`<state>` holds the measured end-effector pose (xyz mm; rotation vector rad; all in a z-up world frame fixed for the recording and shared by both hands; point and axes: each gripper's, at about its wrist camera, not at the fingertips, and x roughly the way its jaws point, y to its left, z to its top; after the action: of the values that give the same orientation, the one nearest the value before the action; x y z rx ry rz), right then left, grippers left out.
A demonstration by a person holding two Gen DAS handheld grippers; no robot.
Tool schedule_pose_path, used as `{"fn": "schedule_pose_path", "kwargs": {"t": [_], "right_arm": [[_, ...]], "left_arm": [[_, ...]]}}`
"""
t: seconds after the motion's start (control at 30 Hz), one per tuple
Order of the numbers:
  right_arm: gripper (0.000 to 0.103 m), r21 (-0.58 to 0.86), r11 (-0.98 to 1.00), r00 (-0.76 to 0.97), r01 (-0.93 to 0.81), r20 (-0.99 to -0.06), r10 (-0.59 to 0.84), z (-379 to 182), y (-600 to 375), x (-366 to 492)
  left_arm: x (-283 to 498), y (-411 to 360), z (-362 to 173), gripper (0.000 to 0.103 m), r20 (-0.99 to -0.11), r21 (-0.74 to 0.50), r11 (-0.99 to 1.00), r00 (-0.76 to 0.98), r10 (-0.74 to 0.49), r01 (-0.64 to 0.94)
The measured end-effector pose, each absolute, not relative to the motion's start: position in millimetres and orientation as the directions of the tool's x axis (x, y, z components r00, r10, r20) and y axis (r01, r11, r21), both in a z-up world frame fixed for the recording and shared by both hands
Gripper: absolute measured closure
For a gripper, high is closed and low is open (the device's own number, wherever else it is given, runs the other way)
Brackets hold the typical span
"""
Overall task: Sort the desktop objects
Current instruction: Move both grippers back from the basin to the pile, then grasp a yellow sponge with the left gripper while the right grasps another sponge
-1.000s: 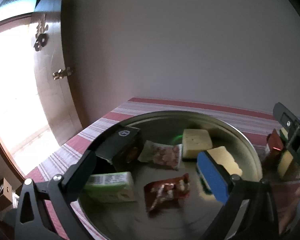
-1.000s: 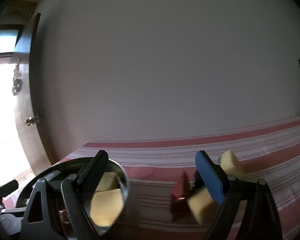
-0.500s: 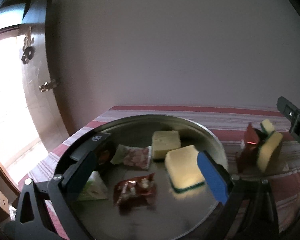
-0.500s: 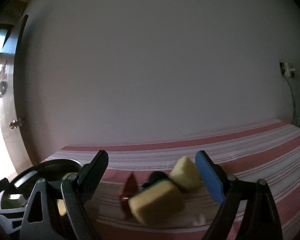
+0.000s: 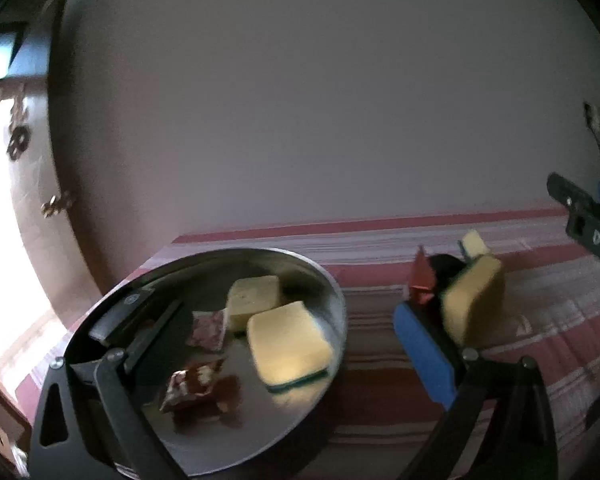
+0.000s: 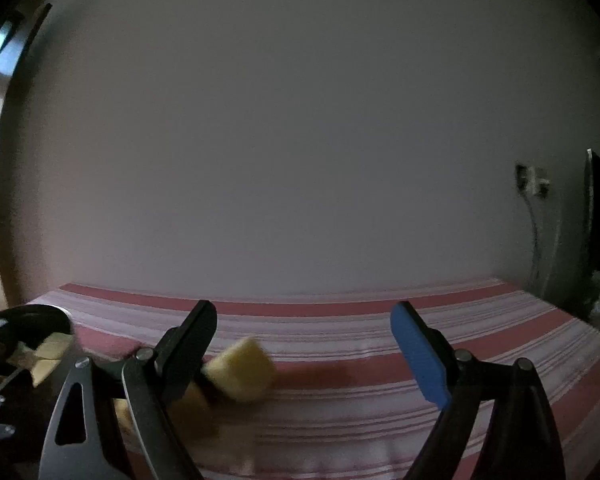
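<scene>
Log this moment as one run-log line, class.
left gripper: open, empty | right gripper: open, empty | metal bowl: two sponges, wrappers | sponges on striped cloth: unsorted

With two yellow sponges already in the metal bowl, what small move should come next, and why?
Probably move the right hand-held gripper toward the yellow sponge beside its black finger. Its jaws stand open with nothing between them, and that sponge lies on the striped cloth, while two like it are in the metal bowl.
</scene>
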<state>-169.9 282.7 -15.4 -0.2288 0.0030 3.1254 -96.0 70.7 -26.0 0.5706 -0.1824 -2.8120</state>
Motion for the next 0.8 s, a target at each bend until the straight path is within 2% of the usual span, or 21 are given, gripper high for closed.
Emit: {"fn": "schedule_pose_path", "kwargs": {"t": [0.13, 0.23, 0.33, 0.47, 0.53, 0.67, 0.73, 0.8], "right_arm": [[0.012, 0.045, -0.998, -0.989, -0.047, -0.146, 0.040, -14, 307, -170], [0.012, 0.093, -0.993, -0.986, -0.066, -0.161, 0.051, -17, 322, -174], [0.012, 0.114, -0.991, -0.982, -0.068, -0.180, 0.046, -17, 326, -178], [0.012, 0.134, -0.988, -0.979, -0.082, -0.197, 0.054, -15, 322, -185], [0.012, 0.145, -0.985, -0.978, -0.096, -0.196, 0.066, -15, 327, -185], [0.012, 0.178, -0.978, -0.978, -0.106, -0.198, 0.069, -14, 332, -186], [0.012, 0.184, -0.977, -0.977, -0.107, -0.200, 0.069, -14, 333, -187], [0.012, 0.186, -0.977, -0.977, -0.107, -0.203, 0.069, -14, 334, -188]], "left_arm": [[-103, 95, -27, 0.001, -0.362, 0.230, -0.962, -0.904, -0.227, 0.149], [-112, 115, -31, 0.001, -0.403, 0.254, -0.966, -0.904, -0.144, 0.040], [-126, 140, -38, 0.006, -0.434, 0.328, -0.943, -0.896, -0.098, -0.056], [-143, 169, -44, 0.006, -0.440, 0.413, -0.901, -0.896, -0.066, -0.137], [-151, 179, -47, 0.006, -0.449, 0.434, -0.884, -0.892, -0.049, -0.171], [-172, 192, -52, 0.007, -0.523, 0.422, -0.863, -0.852, 0.020, -0.279], [-184, 194, -55, 0.019, -0.562, 0.404, -0.861, -0.826, 0.033, -0.310], [-197, 195, -59, 0.027, -0.603, 0.381, -0.864, -0.797, 0.038, -0.329]]}}
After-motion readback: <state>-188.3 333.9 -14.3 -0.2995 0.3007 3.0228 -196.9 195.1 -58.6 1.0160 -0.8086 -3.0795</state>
